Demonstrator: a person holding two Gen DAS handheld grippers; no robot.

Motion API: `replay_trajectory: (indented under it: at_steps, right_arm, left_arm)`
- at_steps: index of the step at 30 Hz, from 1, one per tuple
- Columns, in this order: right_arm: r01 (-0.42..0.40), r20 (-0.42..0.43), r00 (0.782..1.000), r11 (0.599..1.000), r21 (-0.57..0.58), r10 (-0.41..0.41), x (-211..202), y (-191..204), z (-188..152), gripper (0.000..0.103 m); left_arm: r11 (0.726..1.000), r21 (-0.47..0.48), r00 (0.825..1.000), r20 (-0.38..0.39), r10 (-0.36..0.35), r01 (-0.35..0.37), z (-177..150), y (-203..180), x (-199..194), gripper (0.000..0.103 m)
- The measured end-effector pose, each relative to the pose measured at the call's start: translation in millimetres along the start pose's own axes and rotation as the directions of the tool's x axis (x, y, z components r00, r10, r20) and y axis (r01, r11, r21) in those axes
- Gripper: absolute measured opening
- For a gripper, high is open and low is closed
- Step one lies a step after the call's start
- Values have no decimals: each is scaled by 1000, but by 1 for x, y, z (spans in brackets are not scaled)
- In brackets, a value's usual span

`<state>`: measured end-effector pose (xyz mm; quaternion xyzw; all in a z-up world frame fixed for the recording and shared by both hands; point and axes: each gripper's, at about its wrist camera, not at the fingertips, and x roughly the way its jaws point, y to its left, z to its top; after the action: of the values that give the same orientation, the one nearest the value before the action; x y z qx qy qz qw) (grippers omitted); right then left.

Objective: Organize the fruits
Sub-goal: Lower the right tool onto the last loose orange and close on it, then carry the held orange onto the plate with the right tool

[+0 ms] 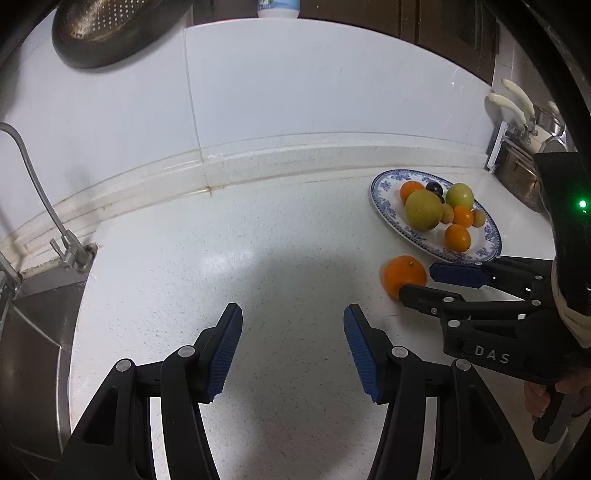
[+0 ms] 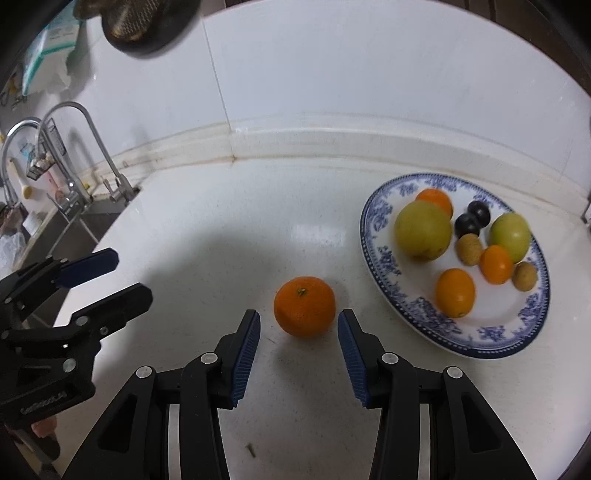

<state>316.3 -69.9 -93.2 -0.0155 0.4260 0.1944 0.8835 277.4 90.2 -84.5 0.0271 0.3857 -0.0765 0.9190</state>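
Note:
An orange (image 2: 304,307) lies on the white counter, left of a blue-patterned plate (image 2: 380,221). The plate holds several fruits: a large green one (image 2: 423,229), a smaller green one (image 2: 509,236), small oranges, dark plums and brown ones. My right gripper (image 2: 298,322) is open, its blue pads on either side of the orange's near edge, apart from it. In the left wrist view the orange (image 1: 404,275), the plate (image 1: 384,186) and the right gripper (image 1: 419,282) show at right. My left gripper (image 1: 293,317) is open and empty over bare counter; it also shows in the right wrist view (image 2: 129,275).
A steel sink (image 1: 33,332) with taps (image 2: 74,177) lies at the left. A dark colander (image 1: 114,29) hangs on the tiled wall. A knife rack (image 1: 517,122) and a pot stand behind the plate at the far right.

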Motion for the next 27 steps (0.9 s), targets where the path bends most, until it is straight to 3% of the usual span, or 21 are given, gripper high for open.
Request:
replay_trajectory:
  at_steps: [15, 27]
  right_arm:
    - [3, -50, 999, 1000, 13, -2, 30, -3, 8, 43]
    - [0, 7, 1000, 999, 41, 0, -1, -2, 0, 42]
  left_arm:
    - [1000, 17, 1000, -12, -7, 7, 6, 1, 15, 56]
    - [999, 42, 1000, 20, -18, 17, 9, -9, 4, 56]
